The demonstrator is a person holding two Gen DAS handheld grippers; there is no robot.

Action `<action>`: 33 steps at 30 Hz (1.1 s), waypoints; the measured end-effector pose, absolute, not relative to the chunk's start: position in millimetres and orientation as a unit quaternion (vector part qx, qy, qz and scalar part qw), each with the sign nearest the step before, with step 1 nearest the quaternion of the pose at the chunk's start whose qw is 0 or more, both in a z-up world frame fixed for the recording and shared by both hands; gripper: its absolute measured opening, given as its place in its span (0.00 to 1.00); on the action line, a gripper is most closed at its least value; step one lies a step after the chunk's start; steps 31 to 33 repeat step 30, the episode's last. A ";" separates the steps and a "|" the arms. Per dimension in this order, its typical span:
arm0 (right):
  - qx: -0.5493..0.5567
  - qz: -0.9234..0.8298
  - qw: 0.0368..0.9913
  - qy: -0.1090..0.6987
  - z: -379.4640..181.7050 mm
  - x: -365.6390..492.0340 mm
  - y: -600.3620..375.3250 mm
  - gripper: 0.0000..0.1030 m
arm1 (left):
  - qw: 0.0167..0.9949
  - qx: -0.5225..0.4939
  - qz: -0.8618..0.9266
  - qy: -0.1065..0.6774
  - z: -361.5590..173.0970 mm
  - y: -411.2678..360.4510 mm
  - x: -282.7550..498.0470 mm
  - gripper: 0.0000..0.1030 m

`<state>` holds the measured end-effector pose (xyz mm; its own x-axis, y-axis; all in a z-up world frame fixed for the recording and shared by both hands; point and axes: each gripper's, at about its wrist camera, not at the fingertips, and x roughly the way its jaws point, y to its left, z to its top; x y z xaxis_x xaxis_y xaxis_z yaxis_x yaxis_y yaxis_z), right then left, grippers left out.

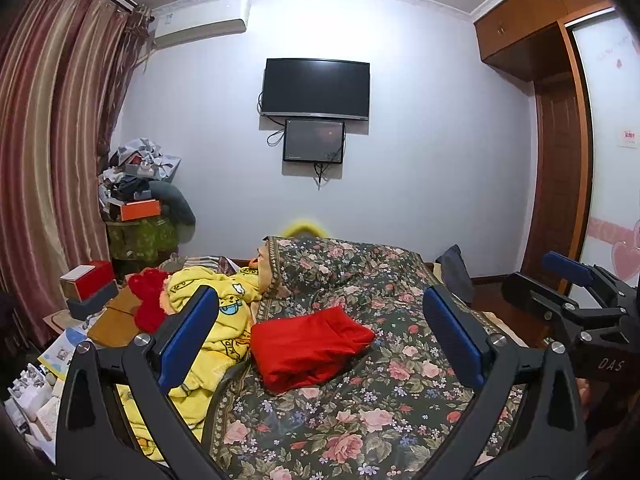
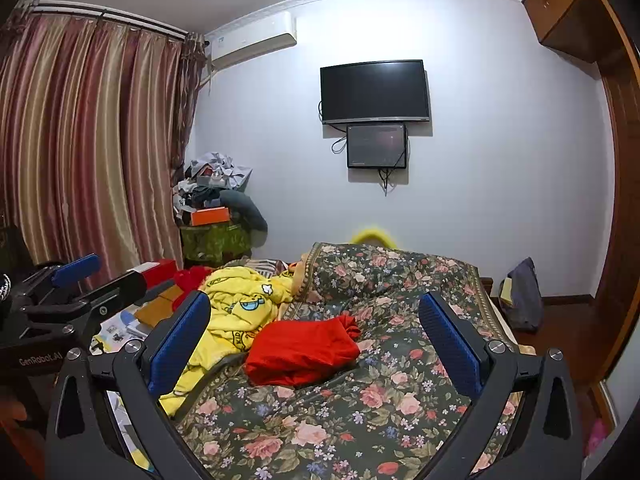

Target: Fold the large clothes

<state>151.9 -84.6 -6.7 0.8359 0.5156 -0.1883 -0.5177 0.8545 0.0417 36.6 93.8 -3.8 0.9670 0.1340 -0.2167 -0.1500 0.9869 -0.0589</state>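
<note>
A red garment (image 1: 308,346) lies folded into a compact bundle on the floral bedspread (image 1: 360,412); it also shows in the right wrist view (image 2: 300,350). My left gripper (image 1: 320,336) is open and empty, held above the bed with the bundle between its blue pads. My right gripper (image 2: 316,344) is open and empty too, raised above the bed short of the bundle. The right gripper shows at the right edge of the left wrist view (image 1: 576,280), and the left gripper at the left edge of the right wrist view (image 2: 80,280).
A crumpled yellow cartoon blanket (image 1: 216,320) lies left of the red bundle. A fluffy red item (image 1: 148,296), boxes and papers (image 1: 80,320) crowd the bed's left side. A cluttered pile (image 1: 140,200) stands in the corner by the curtains. A wardrobe (image 1: 560,184) is at right.
</note>
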 end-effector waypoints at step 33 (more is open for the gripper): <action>0.009 0.259 0.960 0.107 -10.1 155.0 -88.3 1.00 | 0.990 -0.032 0.046 0.126 -10.8 87.2 41.0 1.00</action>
